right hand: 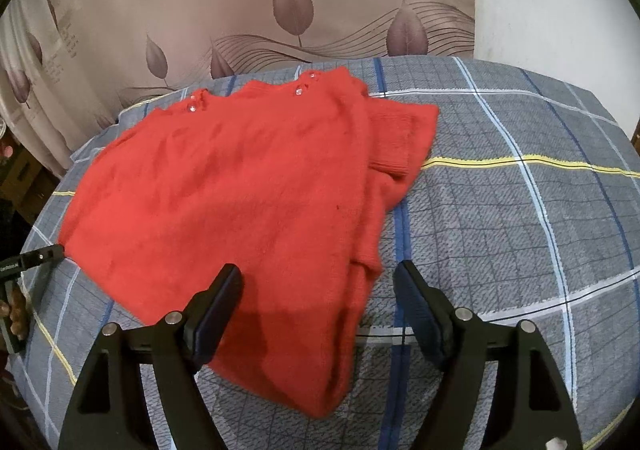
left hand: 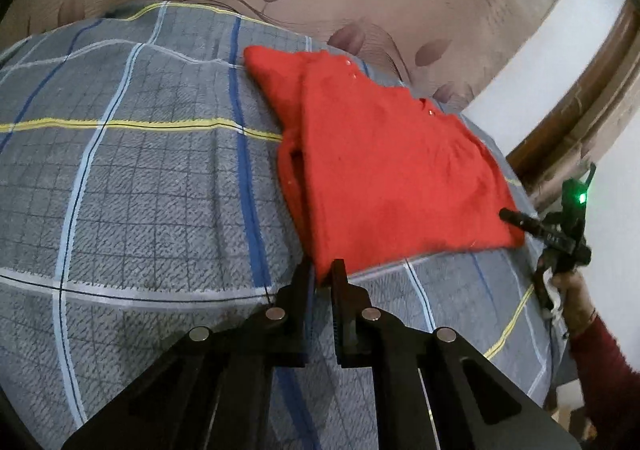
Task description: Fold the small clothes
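- Left wrist view: the bed (left hand: 140, 170), covered by a grey plaid blanket, is a soft, rounded surface. Judged risk: the blanket may ruck up under a dragged edge and spoil the crease.
- The red sweater (left hand: 392, 170) lies flat toward the right side of the bed, buttoned neckline at the far end, hem near. Judged risk: the fuzzy knit clings to itself, so a fold carried far may pull the lower layer along.
- The folded-in sleeve (right hand: 400, 138) rests along the sweater's right edge. Judged risk: it can slide out if the hem is lifted unevenly.
- The right tongs (right hand: 318, 272) stand wide apart, straddling a near hem corner without pressing it. Judged risk: closing too shallow catches one layer only.
- The left tongs (left hand: 322, 274) are together, clamped on the other near hem corner. Judged risk: lifting this side alone skews the garment.
- The neckline buttons (right hand: 299, 91) are small and shiny. Judged risk: snagging on the knit.
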Available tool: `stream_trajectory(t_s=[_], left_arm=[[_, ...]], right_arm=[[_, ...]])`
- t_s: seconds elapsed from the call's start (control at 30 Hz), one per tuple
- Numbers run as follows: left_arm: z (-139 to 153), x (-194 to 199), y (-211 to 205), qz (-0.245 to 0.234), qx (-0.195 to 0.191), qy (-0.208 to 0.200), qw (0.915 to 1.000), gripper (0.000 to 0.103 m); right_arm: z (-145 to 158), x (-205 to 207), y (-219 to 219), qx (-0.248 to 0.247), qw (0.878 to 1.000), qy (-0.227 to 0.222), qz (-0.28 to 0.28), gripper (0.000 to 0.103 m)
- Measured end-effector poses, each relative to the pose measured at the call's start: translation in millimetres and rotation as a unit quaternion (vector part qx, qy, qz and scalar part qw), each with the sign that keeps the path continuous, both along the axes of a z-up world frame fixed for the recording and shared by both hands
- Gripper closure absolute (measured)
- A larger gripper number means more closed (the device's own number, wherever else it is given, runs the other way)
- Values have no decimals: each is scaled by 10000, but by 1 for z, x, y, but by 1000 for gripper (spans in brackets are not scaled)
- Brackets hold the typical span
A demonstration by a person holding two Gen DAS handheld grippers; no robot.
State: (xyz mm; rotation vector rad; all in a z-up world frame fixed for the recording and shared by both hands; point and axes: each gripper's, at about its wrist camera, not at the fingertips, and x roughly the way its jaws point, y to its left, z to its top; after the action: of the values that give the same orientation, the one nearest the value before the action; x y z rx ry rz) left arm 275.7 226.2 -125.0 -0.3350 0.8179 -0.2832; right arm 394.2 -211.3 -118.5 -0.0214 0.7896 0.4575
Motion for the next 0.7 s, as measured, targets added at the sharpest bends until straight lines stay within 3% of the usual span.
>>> stream_trajectory(t_s=[0.13, 0.33, 0.53, 0.7], left_arm=[[10, -7, -17, 53, 737, -184, 9971, 95], [31, -16, -37, 299, 1659, -501, 9844, 94], [37, -12, -47, 465, 2179, -570, 9732, 93], [37, -6, -57, 520, 2501, -599, 9650, 92]], right_arm=[[0, 0, 0, 18, 10000, 12, 20, 21], [0, -1, 2, -42, 10000, 12, 42, 17], [-1, 0, 5, -111, 9999, 14, 17, 8], [-1, 1, 4, -84, 10000, 40, 27, 7]])
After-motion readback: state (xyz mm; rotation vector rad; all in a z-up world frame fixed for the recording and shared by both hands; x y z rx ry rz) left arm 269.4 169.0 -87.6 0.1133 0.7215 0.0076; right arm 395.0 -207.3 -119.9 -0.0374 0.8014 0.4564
